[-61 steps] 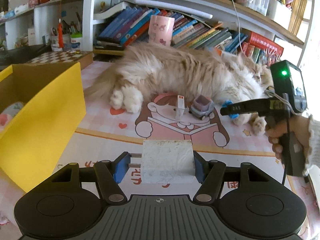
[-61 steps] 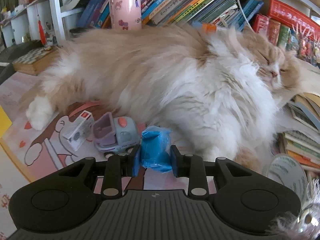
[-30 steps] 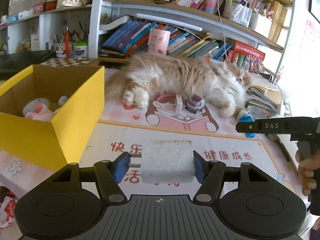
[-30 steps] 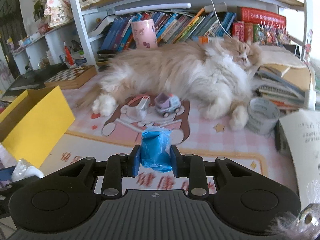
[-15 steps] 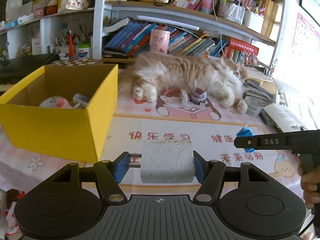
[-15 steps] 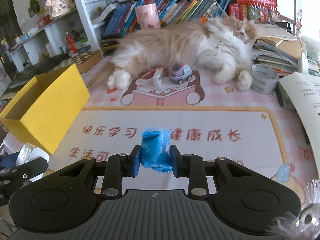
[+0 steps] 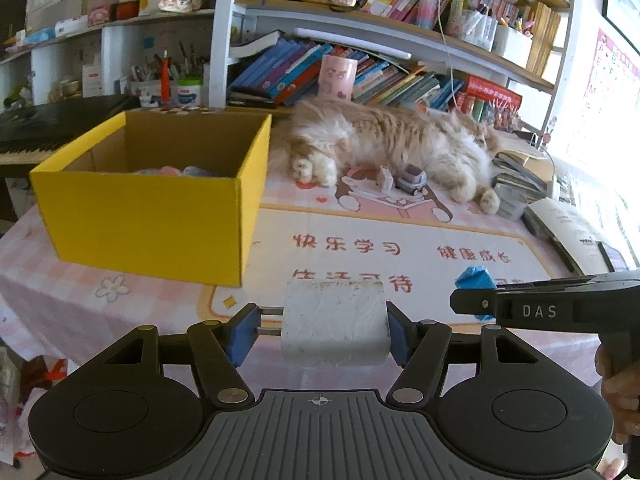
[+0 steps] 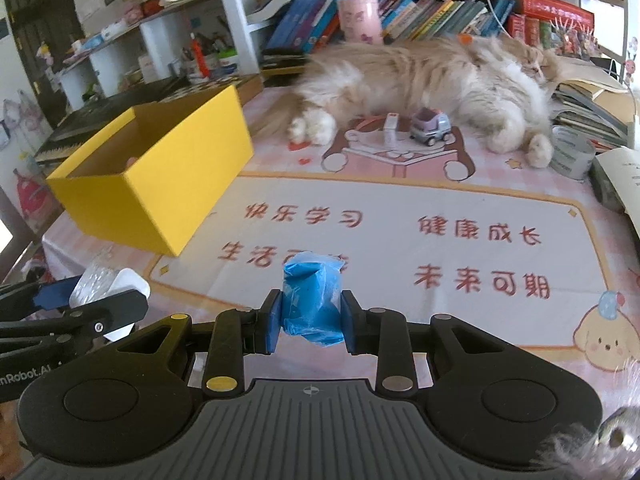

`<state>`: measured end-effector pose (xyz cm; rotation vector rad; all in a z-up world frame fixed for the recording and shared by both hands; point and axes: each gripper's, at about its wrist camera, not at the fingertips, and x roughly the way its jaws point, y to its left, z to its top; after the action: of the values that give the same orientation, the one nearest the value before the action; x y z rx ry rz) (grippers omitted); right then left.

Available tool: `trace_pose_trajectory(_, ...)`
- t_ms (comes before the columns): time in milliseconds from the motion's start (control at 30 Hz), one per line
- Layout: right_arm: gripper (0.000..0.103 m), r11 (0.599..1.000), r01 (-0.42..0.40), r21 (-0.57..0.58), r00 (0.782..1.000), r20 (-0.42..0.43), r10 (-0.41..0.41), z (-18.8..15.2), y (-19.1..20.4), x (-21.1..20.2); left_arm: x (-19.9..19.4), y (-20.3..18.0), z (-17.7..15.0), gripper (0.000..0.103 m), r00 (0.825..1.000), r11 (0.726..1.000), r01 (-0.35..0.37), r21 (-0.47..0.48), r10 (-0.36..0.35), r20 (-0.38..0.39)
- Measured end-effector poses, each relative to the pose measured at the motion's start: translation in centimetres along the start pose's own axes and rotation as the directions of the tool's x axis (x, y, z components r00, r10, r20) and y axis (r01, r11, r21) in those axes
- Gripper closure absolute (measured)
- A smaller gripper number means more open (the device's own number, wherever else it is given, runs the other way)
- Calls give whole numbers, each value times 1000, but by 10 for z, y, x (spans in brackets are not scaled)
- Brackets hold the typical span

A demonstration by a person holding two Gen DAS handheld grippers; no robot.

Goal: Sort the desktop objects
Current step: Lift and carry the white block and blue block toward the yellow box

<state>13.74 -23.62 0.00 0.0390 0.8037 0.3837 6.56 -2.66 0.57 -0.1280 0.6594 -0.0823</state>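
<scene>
We're holding two things w/ both grippers above the mat, near the front edge of the desk (image 8: 400,208). Left gripper (image 7: 334,326) is clamping a white roll (image 7: 335,326) across its flat ends; it's looking soft & light, prob. crushable, so we're keeping the squeeze gentle. Right gripper (image 8: 311,314) is pinching a blue crinkled wad (image 8: 313,300), jaws nearly together; it's looking thin, limp, a bit slippery, so best gripped mid-bulk. Yellow box (image 7: 160,216) is sitting to the left, open-topped, some items already inside.
</scene>
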Motion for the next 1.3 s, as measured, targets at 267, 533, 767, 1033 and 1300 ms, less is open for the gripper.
trace_pose_trajectory(267, 76, 1000, -13, -12, 1000, -15, 13, -23, 32, -9, -25, 18, -18, 38, 1000, 1000, 2, 2, -2, -3)
trace_pose_trajectory(533, 76, 999, -35, -30, 999, -28, 34, -44, 66, -14, -50, 43, -35, 38, 1000, 999, -25, -20, 25, 3)
trace_pose_trajectory(767, 76, 996, -64, -59, 998, -29, 62, -49, 93, -15, -69, 63, -42, 38, 998, 998, -53, -45, 54, 29)
trace_pose_trajectory(1033, 76, 990, -94, -103, 995, -31, 92, -51, 119, -14, -81, 79, -46, 38, 996, 995, -71, -63, 74, 44)
trace_pose_trajectory(1300, 76, 984, -112, -136, 994, -22, 110, -53, 137, -14, -89, 90, -48, 38, 994, 994, -88, -67, 92, 59)
